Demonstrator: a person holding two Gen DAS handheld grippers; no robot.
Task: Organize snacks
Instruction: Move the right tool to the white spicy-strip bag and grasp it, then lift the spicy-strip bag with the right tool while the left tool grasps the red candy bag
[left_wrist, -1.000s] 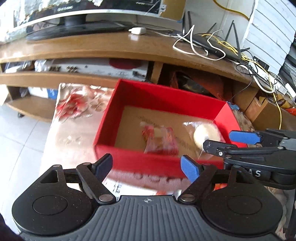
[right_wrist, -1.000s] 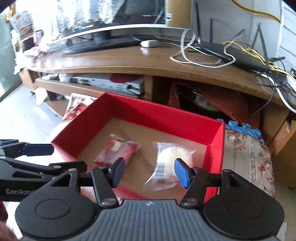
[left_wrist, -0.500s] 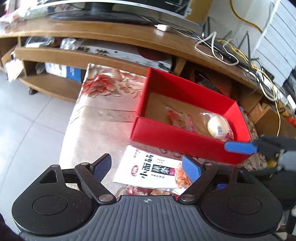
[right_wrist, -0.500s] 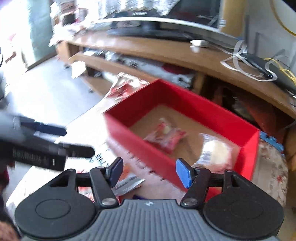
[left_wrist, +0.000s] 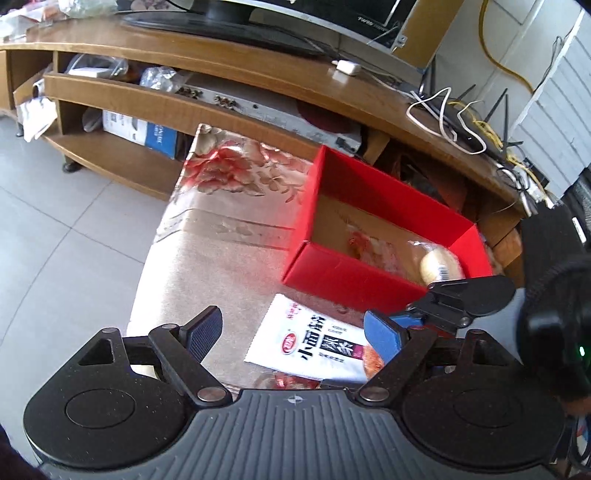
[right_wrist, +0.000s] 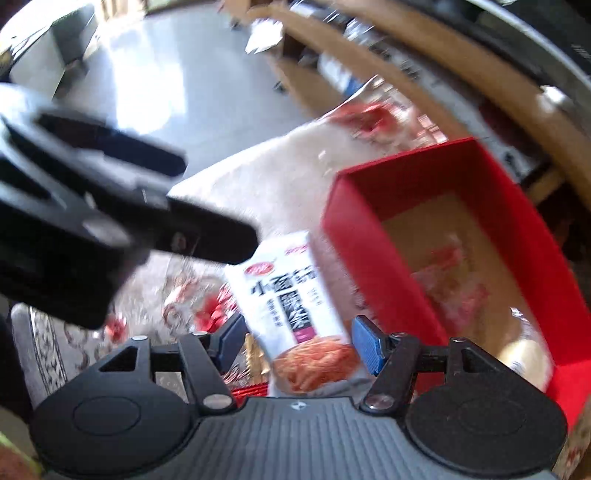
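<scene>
Left to right: the left gripper (left_wrist: 293, 332), jaws wide and empty, has drawn back from the red box (left_wrist: 347, 275), bringing the white noodle-snack packet (left_wrist: 314, 345) into view on the floral tablecloth (left_wrist: 221, 236) just before the box. The right gripper (right_wrist: 299, 341), jaws wide, has swung down to straddle that packet's end; contact cannot be told. Red-wrapped snack (left_wrist: 369, 247) and wrapped bun (left_wrist: 439, 266) already lie boxed, so the packet is probably next.

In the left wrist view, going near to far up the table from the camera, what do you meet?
Left tool → white snack packet lying flat on the cloth → red box holding a red-wrapped snack and a round bun → wooden TV stand.
</scene>
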